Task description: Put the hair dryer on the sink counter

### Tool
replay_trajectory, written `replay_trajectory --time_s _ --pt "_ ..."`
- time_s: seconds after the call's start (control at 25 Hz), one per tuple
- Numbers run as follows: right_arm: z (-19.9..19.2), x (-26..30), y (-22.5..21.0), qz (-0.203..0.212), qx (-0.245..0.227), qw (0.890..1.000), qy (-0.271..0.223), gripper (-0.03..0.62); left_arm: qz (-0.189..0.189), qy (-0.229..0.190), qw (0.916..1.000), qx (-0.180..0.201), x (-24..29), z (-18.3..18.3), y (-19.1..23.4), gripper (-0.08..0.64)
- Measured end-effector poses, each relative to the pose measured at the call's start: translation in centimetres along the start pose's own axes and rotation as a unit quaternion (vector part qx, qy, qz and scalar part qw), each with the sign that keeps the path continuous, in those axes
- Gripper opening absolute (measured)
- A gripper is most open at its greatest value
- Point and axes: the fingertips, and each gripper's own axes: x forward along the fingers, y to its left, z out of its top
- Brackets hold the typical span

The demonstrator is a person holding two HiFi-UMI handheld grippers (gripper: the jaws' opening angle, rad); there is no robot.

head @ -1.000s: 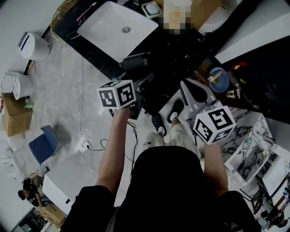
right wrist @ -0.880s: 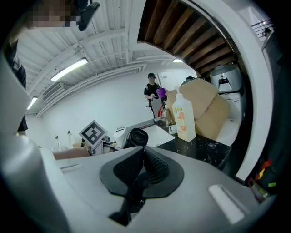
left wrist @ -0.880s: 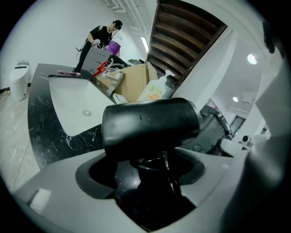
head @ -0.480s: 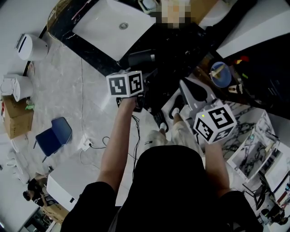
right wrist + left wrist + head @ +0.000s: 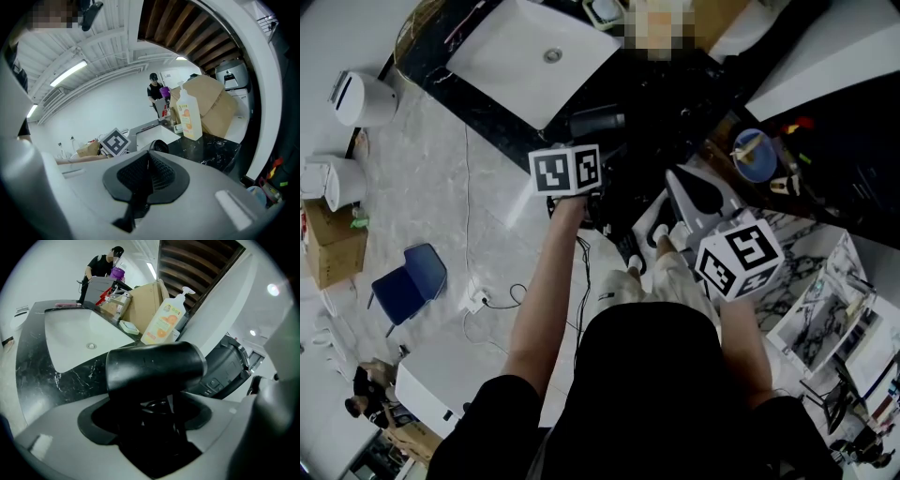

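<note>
My left gripper (image 5: 591,159) is shut on the handle of a black hair dryer (image 5: 598,122), holding it at the front edge of the black marble sink counter (image 5: 502,127). In the left gripper view the dryer's barrel (image 5: 154,364) lies crosswise just beyond the jaws, over the counter (image 5: 70,380), to the right of the white basin (image 5: 75,336). My right gripper (image 5: 682,183) hangs lower right of it, shut with nothing in it. The right gripper view shows its pads (image 5: 157,176) pressed together, with the dryer (image 5: 159,146) beyond them.
An orange-labelled soap bottle (image 5: 164,317) and a cardboard box (image 5: 143,305) stand at the counter's back. A blue bowl (image 5: 755,155) sits on dark furniture to the right. Cables (image 5: 502,305), a blue stool (image 5: 412,281) and white appliances (image 5: 361,94) are on the floor to the left. A person (image 5: 101,266) stands far behind.
My left gripper has carried the hair dryer up and to the right, closer to the counter edge. The right gripper has barely shifted.
</note>
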Motion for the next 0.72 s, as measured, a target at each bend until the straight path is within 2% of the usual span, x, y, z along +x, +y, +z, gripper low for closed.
replay_trajectory --time_s 0.28,0.48,0.72 --pt "-0.3 0.0 0.1 0.003 0.002 1.000 0.004 0.011 0.033 0.006 0.9995 0.002 1.0 -0.3 0.6 0.354" --pt "-0.3 -0.4 -0.3 -0.001 0.003 1.000 0.004 0.011 0.057 0.019 0.9981 0.017 1.6 -0.6 0.7 0.357" --pt "-0.3 -0.6 -0.5 -0.003 0.005 1.000 0.002 0.011 0.072 0.015 0.9968 0.031 1.6 -0.6 0.6 0.360"
